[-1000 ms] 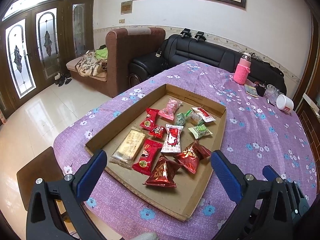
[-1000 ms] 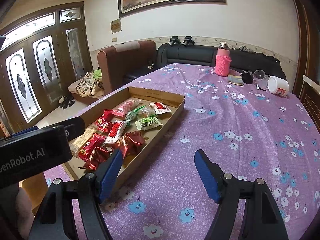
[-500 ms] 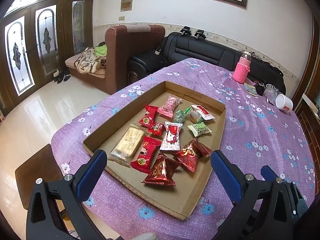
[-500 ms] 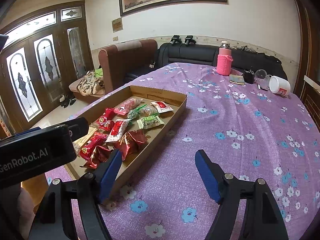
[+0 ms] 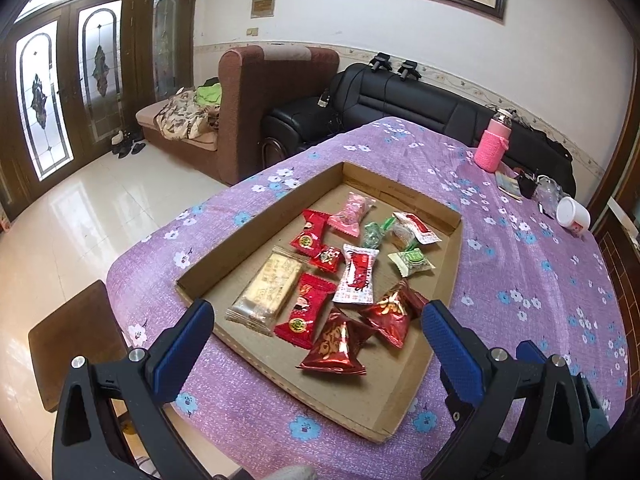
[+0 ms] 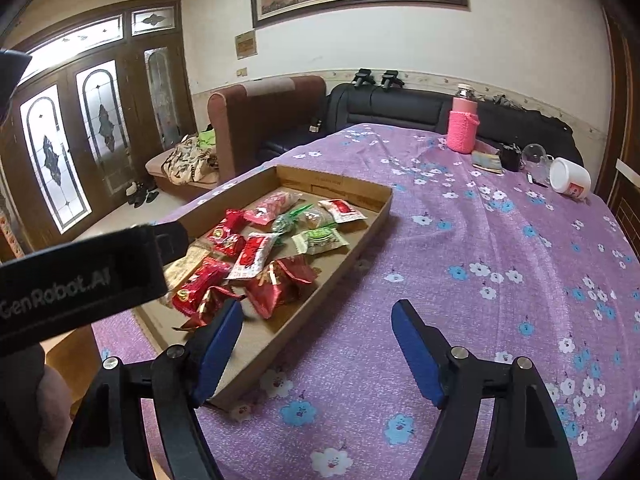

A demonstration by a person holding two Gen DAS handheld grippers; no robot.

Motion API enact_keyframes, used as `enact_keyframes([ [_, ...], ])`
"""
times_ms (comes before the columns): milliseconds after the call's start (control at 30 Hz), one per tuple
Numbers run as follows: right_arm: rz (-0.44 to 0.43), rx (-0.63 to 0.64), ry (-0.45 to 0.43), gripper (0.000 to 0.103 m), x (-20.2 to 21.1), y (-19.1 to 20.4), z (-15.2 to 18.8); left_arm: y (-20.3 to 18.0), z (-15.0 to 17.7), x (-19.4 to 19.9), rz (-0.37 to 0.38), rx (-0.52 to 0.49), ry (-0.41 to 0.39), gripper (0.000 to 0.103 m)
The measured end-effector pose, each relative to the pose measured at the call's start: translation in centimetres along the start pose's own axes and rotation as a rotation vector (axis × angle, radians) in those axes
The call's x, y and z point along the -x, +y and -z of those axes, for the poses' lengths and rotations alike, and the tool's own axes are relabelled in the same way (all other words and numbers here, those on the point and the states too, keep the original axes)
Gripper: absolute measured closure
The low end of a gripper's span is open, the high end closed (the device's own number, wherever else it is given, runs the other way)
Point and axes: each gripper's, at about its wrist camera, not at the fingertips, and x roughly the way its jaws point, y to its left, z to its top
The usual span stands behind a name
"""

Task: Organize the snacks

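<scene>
A shallow cardboard tray (image 5: 450, 280) lies on the purple flowered tablecloth and holds several wrapped snacks: a clear pack of biscuits (image 5: 266, 294), red packets (image 5: 304, 310), two shiny red pyramid bags (image 5: 338, 346), a white-and-red packet (image 5: 358, 274), green packets (image 5: 412, 260) and a pink one (image 5: 352, 214). My left gripper (image 5: 316, 320) is open and empty, above the tray's near end. My right gripper (image 6: 316, 332) is open and empty, above the tray's (image 6: 368, 240) near right corner and the cloth. The left gripper's body (image 6: 80, 276) hides part of the snacks in the right wrist view.
At the table's far right stand a pink-sleeved bottle (image 6: 463, 126), a small dark item (image 6: 510, 158), a glass (image 6: 536, 156) and a tipped white cup (image 6: 570, 180). A brown stool (image 5: 76, 328) sits by the table's near left. Sofas stand behind the table.
Both grippers have drifted slightly forward toward the tray and stayed open. The snacks have not moved.
</scene>
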Motion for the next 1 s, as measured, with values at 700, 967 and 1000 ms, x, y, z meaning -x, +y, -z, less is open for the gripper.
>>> enact_keyframes([
  [700,-0.005,0.051,-0.01,0.022,0.1,1.3,0.1,0.7,0.0,-0.1,0.032,0.015,0.028,0.0],
  [967,-0.007,0.038,-0.01,0.021,0.3,1.2,0.2,0.5,-0.1,-0.4,0.046,0.013,0.048,0.0],
  [1000,-0.008,0.036,-0.01,0.021,0.3,1.2,0.2,0.5,-0.1,-0.4,0.046,0.013,0.048,0.0],
])
